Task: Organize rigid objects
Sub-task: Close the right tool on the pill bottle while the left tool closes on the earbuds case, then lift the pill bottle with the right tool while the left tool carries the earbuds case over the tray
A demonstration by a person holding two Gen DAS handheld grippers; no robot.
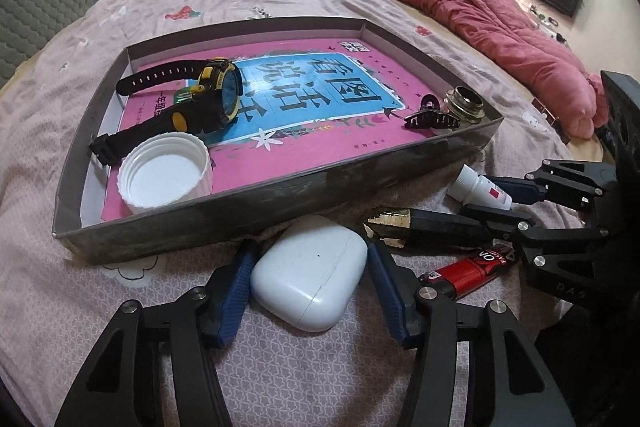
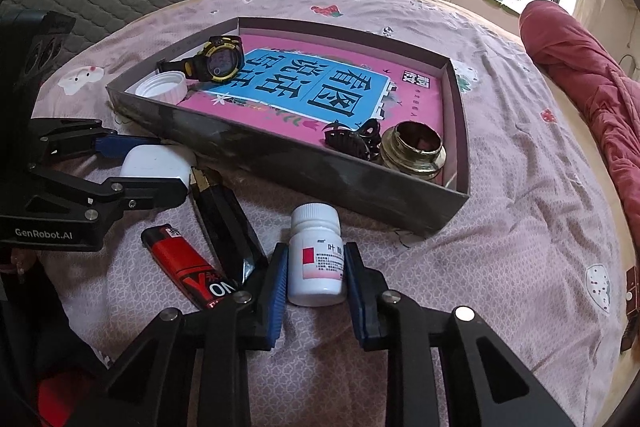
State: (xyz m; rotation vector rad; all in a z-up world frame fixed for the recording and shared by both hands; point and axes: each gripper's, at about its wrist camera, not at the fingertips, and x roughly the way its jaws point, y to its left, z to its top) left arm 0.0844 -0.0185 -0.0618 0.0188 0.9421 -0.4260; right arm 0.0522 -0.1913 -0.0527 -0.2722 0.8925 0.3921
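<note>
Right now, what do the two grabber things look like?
Both look alike. The left tool has chunky black arms with round silver screws and ribbed blue pads on its fingers. The right tool has the same black arms, silver screws and blue pads. White lettering reading GenRobot.AI is printed on the left tool's black body, seen from the right camera. No cables or sleeves show.

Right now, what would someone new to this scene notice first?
Probably the shallow grey tray on the bed, lined with a bright pink and blue book and holding a yellow and black watch. In front of it, the right gripper grips a white pill bottle, and the left gripper brackets a white earbud case.
</note>
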